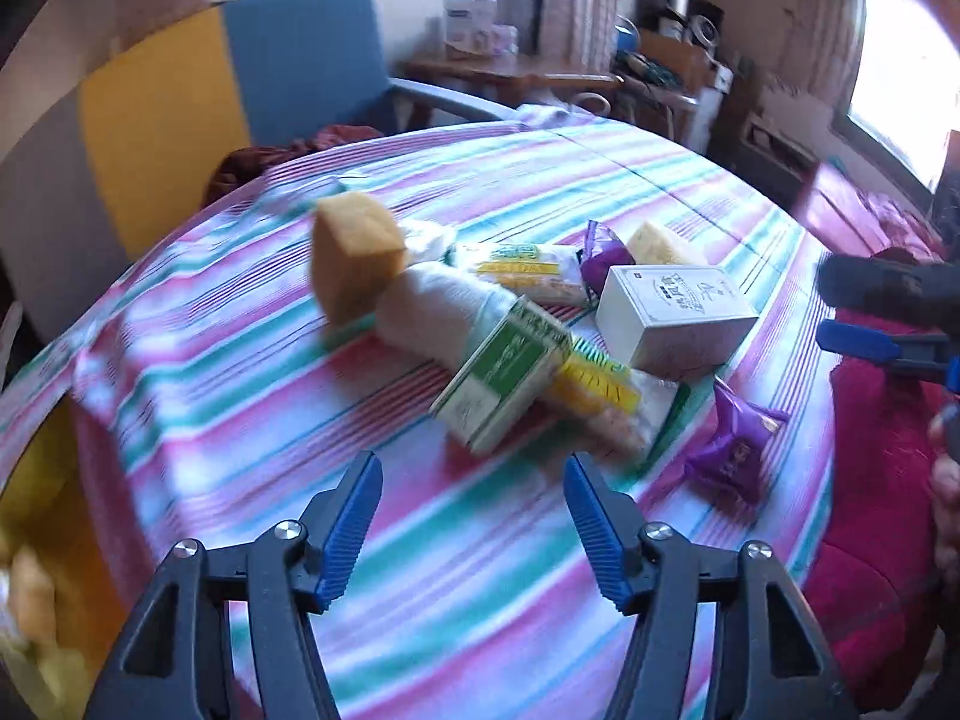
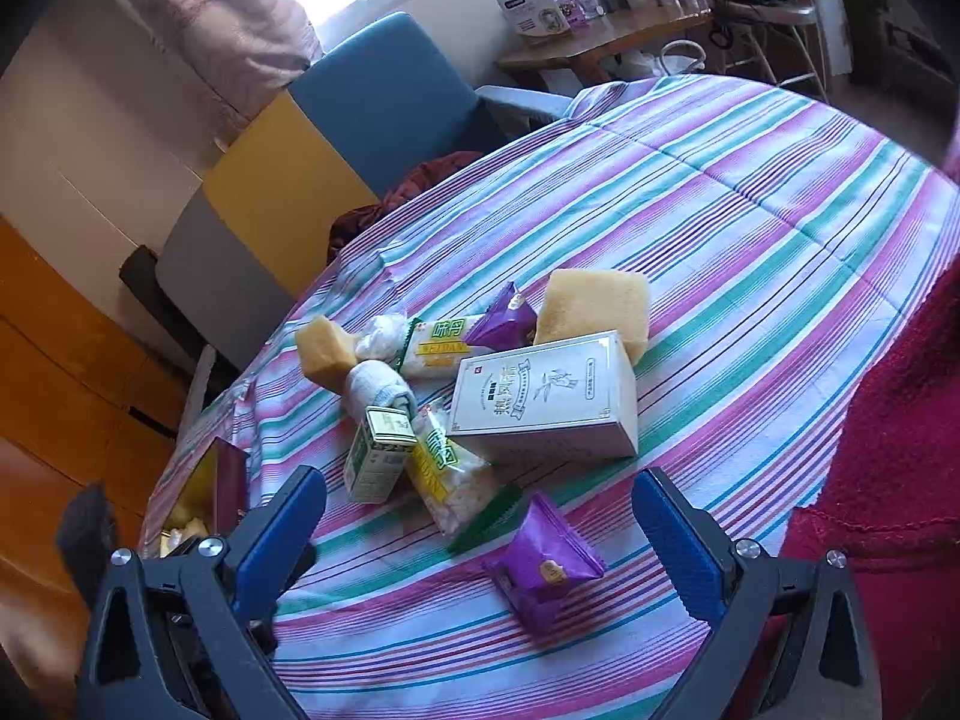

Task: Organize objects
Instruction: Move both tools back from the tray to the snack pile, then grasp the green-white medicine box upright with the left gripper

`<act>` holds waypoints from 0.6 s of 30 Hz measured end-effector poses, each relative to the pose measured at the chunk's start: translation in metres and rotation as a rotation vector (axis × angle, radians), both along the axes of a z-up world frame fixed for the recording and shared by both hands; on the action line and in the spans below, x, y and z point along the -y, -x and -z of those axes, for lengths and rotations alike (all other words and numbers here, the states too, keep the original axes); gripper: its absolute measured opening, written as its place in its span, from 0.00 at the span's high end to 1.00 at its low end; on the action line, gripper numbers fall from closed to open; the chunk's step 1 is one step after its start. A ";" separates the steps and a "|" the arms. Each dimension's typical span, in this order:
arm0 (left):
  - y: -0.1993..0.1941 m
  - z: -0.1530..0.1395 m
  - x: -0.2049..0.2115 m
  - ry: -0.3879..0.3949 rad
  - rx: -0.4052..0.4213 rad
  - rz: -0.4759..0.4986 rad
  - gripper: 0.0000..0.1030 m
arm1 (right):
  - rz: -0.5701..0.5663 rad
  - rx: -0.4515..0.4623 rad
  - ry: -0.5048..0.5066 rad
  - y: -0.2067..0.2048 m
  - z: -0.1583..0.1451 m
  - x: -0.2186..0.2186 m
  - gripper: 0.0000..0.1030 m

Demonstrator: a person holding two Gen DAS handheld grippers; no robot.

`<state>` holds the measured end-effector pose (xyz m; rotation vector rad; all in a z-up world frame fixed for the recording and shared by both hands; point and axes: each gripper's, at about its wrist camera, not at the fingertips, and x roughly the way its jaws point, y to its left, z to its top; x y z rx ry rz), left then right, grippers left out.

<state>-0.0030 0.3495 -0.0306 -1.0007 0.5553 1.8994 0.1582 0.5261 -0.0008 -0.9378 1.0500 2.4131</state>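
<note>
left wrist view: left claw (image 1: 473,534) parted fairly wide, empty, touching nothing, above striped cloth (image 1: 420,600). just ahead of the tips, green-and-white carton (image 1: 501,375) tilted on a rolled white towel (image 1: 444,309); likely light and stiff, best taken across its narrow sides. yellow sponge (image 1: 354,255) further ahead, left; soft, squashes under any pinch. white box (image 1: 678,315) ahead, right; rigid, probably too broad except across its short side. purple packet (image 1: 735,450) just right of the tips; crinkly, slippery.

right wrist view: right claw (image 2: 480,531) spread to its widest, empty, touching nothing. purple packet (image 2: 543,567) nearly between the tips, flat on the cloth; best pinched by a sealed edge. snack bag (image 2: 447,480) just ahead, soft, fragile inside. white box (image 2: 546,399) beyond it.
</note>
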 end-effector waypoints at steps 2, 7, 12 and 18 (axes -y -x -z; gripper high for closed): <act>0.010 0.003 -0.014 0.003 0.013 0.020 0.38 | -0.012 -0.009 0.019 0.000 0.003 -0.003 0.00; 0.027 0.019 -0.039 0.029 0.062 0.061 0.38 | -0.046 -0.012 0.054 0.003 0.007 -0.003 0.00; 0.032 0.034 -0.052 0.039 0.116 0.058 0.54 | -0.056 -0.014 0.081 0.004 0.010 -0.006 0.00; 0.013 0.030 -0.027 -0.010 0.102 0.031 0.69 | -0.081 0.001 0.100 0.007 0.013 -0.007 0.00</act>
